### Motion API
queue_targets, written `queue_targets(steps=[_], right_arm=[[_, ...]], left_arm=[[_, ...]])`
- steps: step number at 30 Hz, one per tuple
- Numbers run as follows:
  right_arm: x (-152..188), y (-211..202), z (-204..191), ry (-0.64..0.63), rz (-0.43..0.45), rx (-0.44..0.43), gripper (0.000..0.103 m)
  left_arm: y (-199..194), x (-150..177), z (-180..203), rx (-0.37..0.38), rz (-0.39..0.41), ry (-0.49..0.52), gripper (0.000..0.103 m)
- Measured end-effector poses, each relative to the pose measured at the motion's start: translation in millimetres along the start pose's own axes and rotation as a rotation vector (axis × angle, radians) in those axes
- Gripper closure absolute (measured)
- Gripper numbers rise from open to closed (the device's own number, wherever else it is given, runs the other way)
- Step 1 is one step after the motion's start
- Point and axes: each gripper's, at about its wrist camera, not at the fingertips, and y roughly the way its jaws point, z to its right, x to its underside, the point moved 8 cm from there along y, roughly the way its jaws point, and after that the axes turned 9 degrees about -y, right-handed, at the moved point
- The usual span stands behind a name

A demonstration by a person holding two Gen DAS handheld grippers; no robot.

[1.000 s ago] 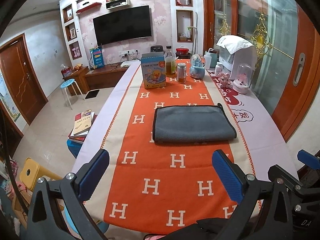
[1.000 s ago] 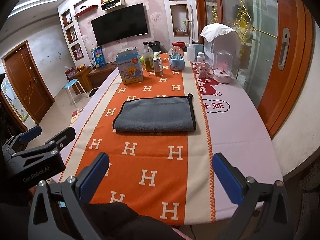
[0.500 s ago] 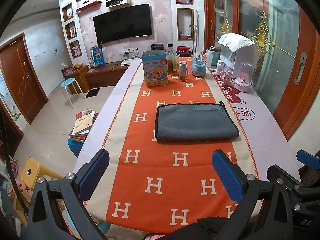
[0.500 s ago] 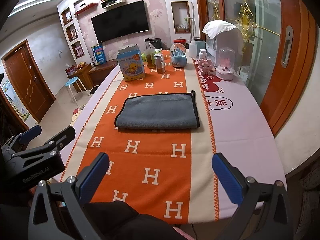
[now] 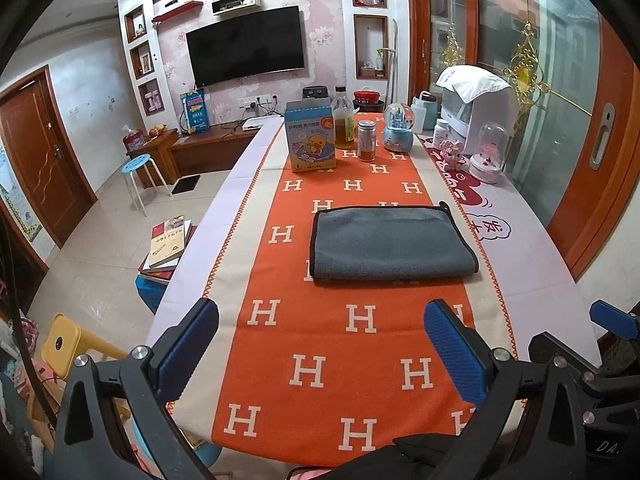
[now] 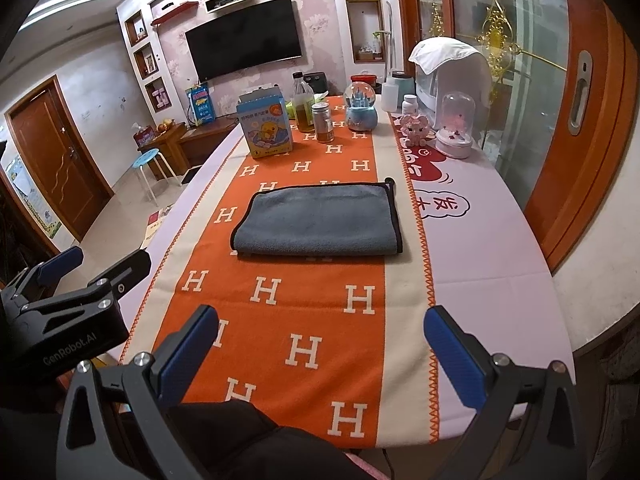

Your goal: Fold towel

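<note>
Hovering over the near table edge, left gripper (image 5: 322,344) sits level w/ blue fingers (image 5: 188,344) spread wide, nothing between them. Right gripper (image 6: 322,346) is alongside at approx the same height, also spread wide and empty; both aim fwd down the table. Ahead of both, well clear of the fingertips, the grey towel (image 5: 390,244) lies folded flat on the orange H-pattern runner (image 5: 320,320). Beyond it: duck box (image 5: 311,140), oil bottle (image 5: 344,120), snow globe (image 5: 398,128).
</note>
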Motion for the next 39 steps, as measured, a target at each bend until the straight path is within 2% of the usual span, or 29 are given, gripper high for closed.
queue_targets(steps=[39], right_arm=[[3, 1, 9, 0.006, -0.003, 0.008, 0.0]], left_arm=[[5, 2, 14, 0.009, -0.006, 0.019, 0.001]])
